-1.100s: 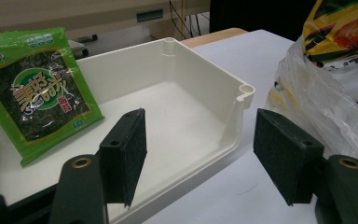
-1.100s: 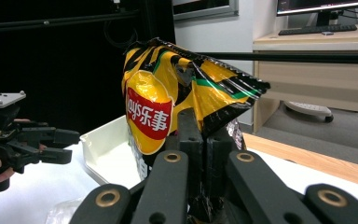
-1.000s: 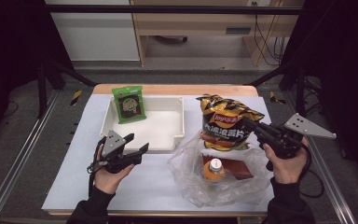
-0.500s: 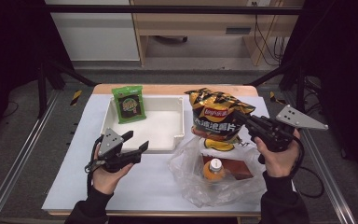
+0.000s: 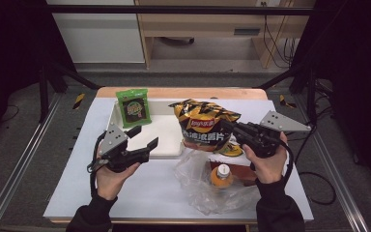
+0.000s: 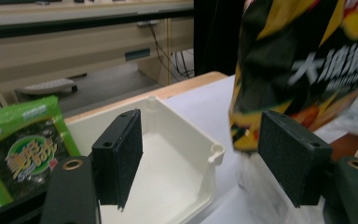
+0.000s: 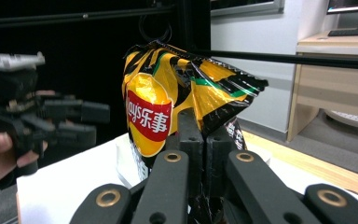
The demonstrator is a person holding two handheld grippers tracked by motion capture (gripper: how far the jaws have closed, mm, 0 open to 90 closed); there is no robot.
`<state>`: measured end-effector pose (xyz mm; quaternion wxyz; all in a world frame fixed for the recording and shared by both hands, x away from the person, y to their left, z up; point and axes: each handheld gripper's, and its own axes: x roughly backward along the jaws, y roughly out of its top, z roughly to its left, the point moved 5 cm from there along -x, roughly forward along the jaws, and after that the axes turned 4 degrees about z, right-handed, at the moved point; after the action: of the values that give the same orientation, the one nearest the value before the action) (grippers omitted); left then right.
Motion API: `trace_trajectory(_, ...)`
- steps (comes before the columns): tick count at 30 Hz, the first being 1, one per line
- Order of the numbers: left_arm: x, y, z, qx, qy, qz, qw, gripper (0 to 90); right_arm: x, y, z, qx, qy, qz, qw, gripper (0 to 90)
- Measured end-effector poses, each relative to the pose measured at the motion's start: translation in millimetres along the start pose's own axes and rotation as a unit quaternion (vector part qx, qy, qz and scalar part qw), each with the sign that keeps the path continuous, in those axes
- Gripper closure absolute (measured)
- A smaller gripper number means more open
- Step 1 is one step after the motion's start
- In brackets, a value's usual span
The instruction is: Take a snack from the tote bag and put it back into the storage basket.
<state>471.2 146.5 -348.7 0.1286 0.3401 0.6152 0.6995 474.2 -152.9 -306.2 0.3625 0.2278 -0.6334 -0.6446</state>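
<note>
A yellow-and-black chips bag (image 5: 203, 126) hangs upright in the air over the right end of the white tray (image 5: 160, 154). My right gripper (image 5: 229, 128) is shut on the bag's right edge. The right gripper view has the jaws (image 7: 204, 126) pinched on the crinkled bag (image 7: 168, 102). My left gripper (image 5: 146, 136) hovers in front of the tray's left half, open. Its jaws have just been opening, with nothing between the pads (image 6: 119, 154). Past them lie the tray (image 6: 214, 151) and the chips bag (image 6: 303, 56). A green snack packet (image 5: 134, 107) leans on the tray's far left corner.
A clear plastic bag (image 5: 222, 203) lies crumpled at the front right, with an orange bottle (image 5: 221, 175) and a brown item inside. The white mat (image 5: 149, 193) covers the table. Metal rails run along both sides. A desk stands beyond the far edge.
My right gripper has carried the chips bag leftward, from above the plastic bag to over the tray's right end. The left gripper has risen a little and its jaws stand slightly wider.
</note>
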Motion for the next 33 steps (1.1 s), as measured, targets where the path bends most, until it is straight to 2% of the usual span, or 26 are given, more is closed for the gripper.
trace_trajectory(5, -4.6, 19.6, -9.1, -0.008, -0.012, -0.011, 0.9998, 30.7, -8.7, -5.0, 5.7, 0.001, 0.01, 0.01, 0.9999, 88.8)
trace_trajectory(8, -10.4, 29.1, -17.9, -0.012, -0.029, -0.011, 0.9995, 30.6, -12.1, -7.2, 7.7, 0.003, 0.013, 0.014, 0.9998, 88.8)
trace_trajectory(15, -24.4, 38.9, -30.2, -0.017, -0.061, -0.015, 0.9979, 30.8, -16.7, -13.3, 11.6, 0.0, 0.024, 0.024, 0.9994, 88.7)
trace_trajectory(17, -29.6, 40.6, -31.8, -0.012, -0.072, -0.014, 0.9973, 30.8, -17.9, -15.8, 12.3, 0.0, 0.027, 0.027, 0.9993, 88.7)
trace_trajectory(19, -34.1, 40.8, -31.7, -0.015, -0.069, -0.012, 0.9975, 30.3, -19.4, -18.7, 12.8, 0.002, 0.028, 0.03, 0.9991, 88.7)
trace_trajectory(24, -40.0, 38.4, -31.3, -0.004, -0.079, -0.012, 0.9968, 33.0, -19.0, -24.3, 8.7, -0.008, 0.026, 0.034, 0.9991, 88.7)
trace_trajectory(26, -40.4, 37.9, -32.2, 0.0, -0.081, -0.014, 0.9966, 40.0, -19.8, -25.8, 7.7, -0.009, 0.022, 0.034, 0.9991, 88.7)
trace_trajectory(27, -39.8, 37.6, -33.2, -0.005, -0.079, -0.016, 0.9968, 44.4, -20.0, -26.7, 7.4, -0.009, 0.021, 0.035, 0.9991, 88.7)
trace_trajectory(28, -39.2, 37.1, -33.1, -0.011, -0.071, -0.015, 0.9973, 44.8, -19.9, -27.2, 7.2, -0.008, 0.018, 0.033, 0.9993, 88.8)
trace_trajectory(29, -38.6, 36.1, -32.9, -0.021, -0.067, -0.009, 0.9975, 44.4, -19.6, -27.4, 7.5, -0.01, 0.021, 0.031, 0.9993, 88.8)
trace_trajectory(33, -40.5, 33.1, -31.4, -0.016, -0.076, -0.001, 0.997, 34.6, -16.8, -26.8, 7.8, -0.005, 0.021, 0.029, 0.9993, 88.9)
